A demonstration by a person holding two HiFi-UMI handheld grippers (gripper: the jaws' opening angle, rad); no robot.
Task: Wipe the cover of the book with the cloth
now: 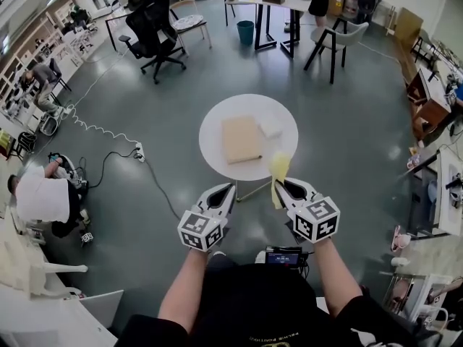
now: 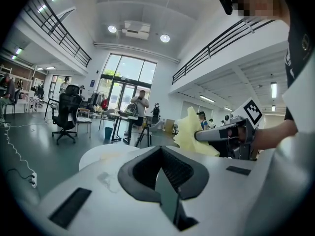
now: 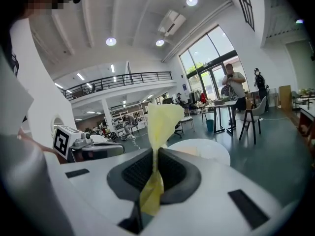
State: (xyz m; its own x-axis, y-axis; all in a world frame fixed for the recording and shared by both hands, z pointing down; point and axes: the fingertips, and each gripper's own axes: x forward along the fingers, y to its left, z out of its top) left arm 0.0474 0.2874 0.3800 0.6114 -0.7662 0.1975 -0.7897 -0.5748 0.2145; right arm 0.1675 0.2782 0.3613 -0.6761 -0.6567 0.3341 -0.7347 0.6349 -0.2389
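Pinching yellow cloth (image 1: 280, 166) in right tongs (image 1: 279, 183); left tongs (image 1: 231, 186) clenched empty; book (image 1: 241, 139), white block (image 1: 270, 128) on table (image 1: 215, 118).

I see the book (image 1: 241, 139) on the table (image 1: 215, 116) at frame centre, the cloth (image 1: 278, 170) lower right of it by the rim.

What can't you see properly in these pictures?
- Book: head view, too far and small to read its cover or spot dirt.
- White thing beside it: too small to name.
- Cloth: right gripper view, its middle is hidden between the right gripper jaws.
- Table: left gripper view, mostly hidden behind the left gripper.
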